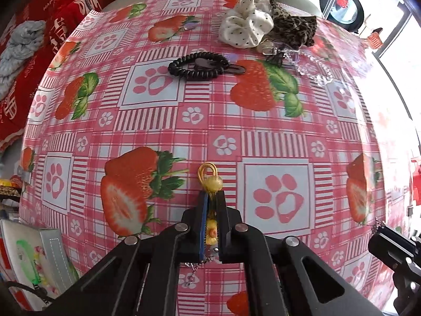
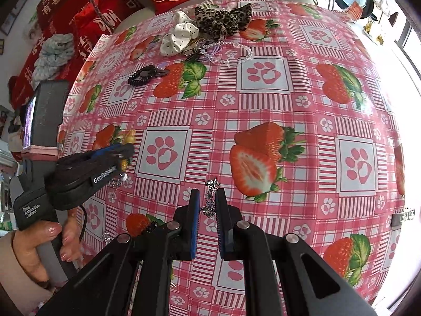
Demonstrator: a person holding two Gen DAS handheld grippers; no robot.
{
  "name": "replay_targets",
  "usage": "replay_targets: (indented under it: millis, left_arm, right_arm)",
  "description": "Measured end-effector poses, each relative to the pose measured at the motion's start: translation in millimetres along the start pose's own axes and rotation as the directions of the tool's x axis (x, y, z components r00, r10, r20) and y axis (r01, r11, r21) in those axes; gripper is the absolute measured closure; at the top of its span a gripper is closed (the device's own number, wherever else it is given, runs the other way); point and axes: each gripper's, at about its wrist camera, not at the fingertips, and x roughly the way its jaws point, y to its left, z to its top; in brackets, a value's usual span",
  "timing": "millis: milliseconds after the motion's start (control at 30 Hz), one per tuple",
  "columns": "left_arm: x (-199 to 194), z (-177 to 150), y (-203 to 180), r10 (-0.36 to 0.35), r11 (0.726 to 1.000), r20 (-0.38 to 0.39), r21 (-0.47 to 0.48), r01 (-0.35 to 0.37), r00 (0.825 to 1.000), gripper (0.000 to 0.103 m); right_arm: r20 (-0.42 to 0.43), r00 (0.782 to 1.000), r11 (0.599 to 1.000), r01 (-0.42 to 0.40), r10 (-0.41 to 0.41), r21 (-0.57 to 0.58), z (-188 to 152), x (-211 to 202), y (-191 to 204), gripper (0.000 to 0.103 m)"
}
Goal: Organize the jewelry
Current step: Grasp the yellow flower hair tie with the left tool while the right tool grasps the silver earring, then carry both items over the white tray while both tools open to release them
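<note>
Yellow beaded charm [image 1: 209, 184] is clamped in the left gripper [image 1: 210, 197], long axis along the fingers, cord loop pointing to 12 o'clock over the strawberry tablecloth [image 1: 263, 137]. Right gripper [image 2: 208, 197] is closed on a silver chain [image 2: 210, 184]. Farther, at 12 o'clock, lie a black coil hair tie [image 1: 197, 65] and a white dotted scrunchie [image 1: 244, 26].

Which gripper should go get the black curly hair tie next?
Probably neither yet. Left gripper is shut on a yellow charm, right gripper on a silver chain. The hair tie lies far ahead.
</note>
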Motion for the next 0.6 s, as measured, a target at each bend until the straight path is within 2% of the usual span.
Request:
replay_targets:
  millis: [100, 467, 600]
  left_arm:
    - [-8.9, -3.6, 6.2, -0.053, 0.998, 0.022, -0.024, 0.054, 0.998, 0.091]
    - [-78.3, -18.0, 34.6, -0.124, 0.991, 0.112, -0.046, 0.130, 0.986, 0.091]
    - [-111.7, -52.0, 41.9, -0.125, 0.989, 0.134, -0.066, 0.134, 0.983, 0.091]
  right_arm:
    - [0.002, 1.000, 1.000, -0.005, 0.005, 0.008, -1.3, -2.5, -0.4, 0.091]
    - [0.010, 1.000, 1.000, -0.024, 0.024, 0.002, -4.1, -13.4, 14.2, 0.091]
    - [0.012, 0.999, 0.999, -0.040, 0.041, -0.022, -4.4, -19.0, 30.3, 0.091]
